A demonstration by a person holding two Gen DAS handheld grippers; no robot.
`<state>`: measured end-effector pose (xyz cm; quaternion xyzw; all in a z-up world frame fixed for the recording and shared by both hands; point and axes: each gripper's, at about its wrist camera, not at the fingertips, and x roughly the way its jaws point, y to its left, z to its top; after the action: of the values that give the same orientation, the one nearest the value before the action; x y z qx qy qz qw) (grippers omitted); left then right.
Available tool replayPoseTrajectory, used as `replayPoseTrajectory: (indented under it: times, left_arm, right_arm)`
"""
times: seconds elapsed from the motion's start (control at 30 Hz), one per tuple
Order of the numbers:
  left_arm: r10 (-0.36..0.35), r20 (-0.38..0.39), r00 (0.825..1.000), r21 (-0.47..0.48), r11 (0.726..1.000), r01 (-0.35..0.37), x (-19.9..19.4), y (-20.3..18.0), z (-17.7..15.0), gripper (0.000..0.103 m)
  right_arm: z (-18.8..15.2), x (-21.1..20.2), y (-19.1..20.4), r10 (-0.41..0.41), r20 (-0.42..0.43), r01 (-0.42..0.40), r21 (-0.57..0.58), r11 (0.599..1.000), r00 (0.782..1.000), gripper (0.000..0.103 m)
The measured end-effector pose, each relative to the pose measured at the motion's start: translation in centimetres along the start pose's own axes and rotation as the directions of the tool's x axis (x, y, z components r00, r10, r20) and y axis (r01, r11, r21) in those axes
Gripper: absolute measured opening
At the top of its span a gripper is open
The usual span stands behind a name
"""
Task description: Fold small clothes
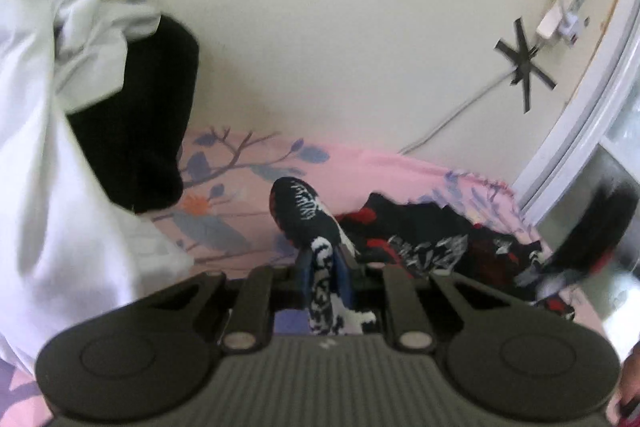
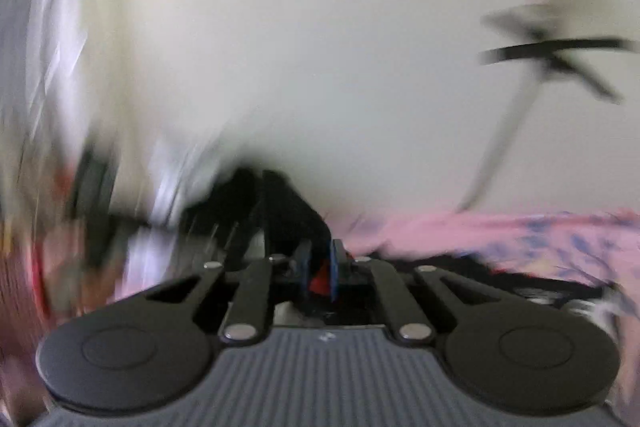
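Presently, left gripper (image 1: 325,259) is pinching the patterned garment (image 1: 308,211) just above the pink bedsheet (image 1: 360,167), right gripper (image 2: 320,267) clamping its far edge, apparently for stretching before folding.

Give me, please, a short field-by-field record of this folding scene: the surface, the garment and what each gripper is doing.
surface: pink floral sheet, against a pale wall
garment: black, white and red patterned cloth, crumpled on the sheet
left gripper: shut on a fold of the patterned cloth, which sticks up past the pads
right gripper: shut, something red and black between the pads; view too blurred to name it
other: white fabric hanging at left
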<state>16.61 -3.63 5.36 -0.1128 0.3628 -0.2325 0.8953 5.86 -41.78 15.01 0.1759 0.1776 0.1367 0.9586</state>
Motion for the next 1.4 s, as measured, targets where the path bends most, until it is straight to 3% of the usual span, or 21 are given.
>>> replayPoseTrajectory:
  times: [0.07, 0.1, 0.13, 0.17, 0.2, 0.27, 0.33, 0.4, 0.5, 0.57, 0.63, 0.7, 0.8, 0.83, 0.9, 0.93, 0.97, 1.03, 1.23, 1.33, 1.4]
  left_arm:
    - [0.047, -0.023, 0.999, 0.035, 0.998, -0.046, 1.4, 0.0, -1.0, 0.013]
    - [0.063, -0.04, 0.997, 0.038, 0.997, -0.061, 2.2, 0.2, -1.5, 0.013]
    - [0.066, -0.048, 0.997, 0.03, 0.997, -0.065, 2.6, 0.4, -1.8, 0.014]
    - [0.057, -0.03, 0.998, 0.014, 0.998, -0.057, 2.6, 0.7, -2.1, 0.015]
    - [0.051, -0.028, 0.998, 0.003, 0.999, -0.05, 2.6, 0.9, -2.1, 0.016]
    - [0.05, -0.026, 0.998, -0.009, 0.999, -0.05, 2.3, 1.4, -2.1, 0.02]
    - [0.052, -0.027, 0.998, -0.018, 0.998, -0.052, 2.1, 1.8, -2.1, 0.025]
    - [0.059, -0.024, 0.998, -0.024, 0.998, -0.059, 2.0, 2.0, -2.2, 0.029]
    - [0.034, -0.017, 0.999, -0.057, 0.998, -0.035, 1.5, 2.0, -2.1, 0.034]
    - [0.021, 0.0, 1.0, -0.058, 0.998, -0.021, 1.1, 1.8, -2.1, 0.045]
    - [-0.006, 0.003, 1.0, -0.052, 0.999, 0.007, 0.8, 1.5, -2.1, 0.046]
    - [-0.015, -0.001, 1.0, -0.033, 0.999, 0.015, 1.0, 0.9, -2.3, 0.043]
    - [0.03, -0.018, 0.999, 0.016, 0.999, -0.03, 1.9, 0.2, -2.7, 0.038]
    - [0.043, -0.03, 0.999, 0.022, 0.999, -0.042, 2.3, 0.2, -2.8, 0.034]
    - [0.035, -0.029, 0.999, 0.014, 0.999, -0.035, 2.4, 0.4, -2.9, 0.034]
    - [0.033, -0.028, 0.999, 0.01, 0.999, -0.033, 2.2, 0.5, -2.9, 0.037]
    - [0.034, -0.025, 0.999, 0.007, 0.999, -0.034, 2.2, 0.6, -2.9, 0.038]
    - [0.027, -0.024, 0.999, 0.003, 1.0, -0.027, 2.3, 0.7, -2.9, 0.042]
    - [0.042, -0.019, 0.999, 0.025, 0.999, -0.041, 2.3, 0.3, -3.1, 0.046]
    - [0.045, -0.016, 0.999, 0.036, 0.998, -0.044, 2.3, 0.2, -3.1, 0.047]
    - [0.048, -0.016, 0.999, 0.044, 0.998, -0.048, 2.3, 0.2, -3.1, 0.047]
  right_arm:
    - [0.1, -2.0, -3.3, -0.155, 0.057, 0.147, 0.118, 0.982, 0.986, 0.0]
    - [-0.2, -2.2, -4.6, -0.254, 0.037, 0.247, 0.139, 0.959, 0.967, 0.0]
    - [-0.7, -2.1, -5.9, -0.362, -0.009, 0.359, 0.147, 0.922, 0.932, 0.003]
    - [-1.4, -1.9, -6.9, -0.427, -0.046, 0.429, 0.15, 0.891, 0.903, 0.037]
    - [-2.2, -2.0, -8.1, -0.47, -0.08, 0.477, 0.168, 0.863, 0.879, 0.05]
    - [-3.4, -2.9, -9.6, -0.537, -0.101, 0.545, 0.218, 0.81, 0.838, 0.054]
    - [-3.5, -3.7, -9.7, -0.524, -0.091, 0.528, 0.258, 0.809, 0.847, 0.053]
    - [-3.5, -3.8, -8.2, -0.452, -0.064, 0.453, 0.25, 0.856, 0.89, 0.052]
    - [-3.1, -2.5, -4.3, -0.328, -0.078, 0.335, 0.105, 0.936, 0.942, 0.052]
    - [-3.2, -1.0, -1.5, -0.272, -0.091, 0.272, -0.008, 0.962, 0.958, 0.052]
    - [-3.3, 0.5, -0.4, -0.217, -0.111, 0.214, -0.038, 0.976, 0.97, 0.053]
    - [-3.2, 2.2, -0.4, -0.209, -0.148, 0.206, -0.031, 0.978, 0.967, 0.053]
    - [-3.5, 3.9, -2.3, -0.238, -0.226, 0.246, 0.01, 0.969, 0.945, 0.056]
    - [-3.6, 4.1, -3.7, -0.273, -0.257, 0.289, 0.026, 0.957, 0.927, 0.052]
    - [-4.2, 3.7, -7.5, -0.449, -0.271, 0.475, 0.034, 0.879, 0.851, 0.029]
    - [-4.0, 2.1, -9.4, -0.394, -0.251, 0.441, 0.174, 0.88, 0.884, 0.029]
    - [-3.7, 0.7, -10.4, -0.413, -0.242, 0.468, 0.253, 0.847, 0.878, 0.038]
    - [-3.3, -1.3, -10.5, -0.468, -0.173, 0.497, 0.231, 0.836, 0.867, 0.055]
    - [-2.5, -1.5, -10.8, -0.416, -0.163, 0.443, 0.208, 0.872, 0.895, 0.051]
    - [-2.5, 0.9, -10.8, -0.422, -0.228, 0.459, 0.141, 0.877, 0.877, 0.049]
    - [-3.1, 2.4, -10.8, -0.407, -0.28, 0.452, 0.118, 0.884, 0.869, 0.037]
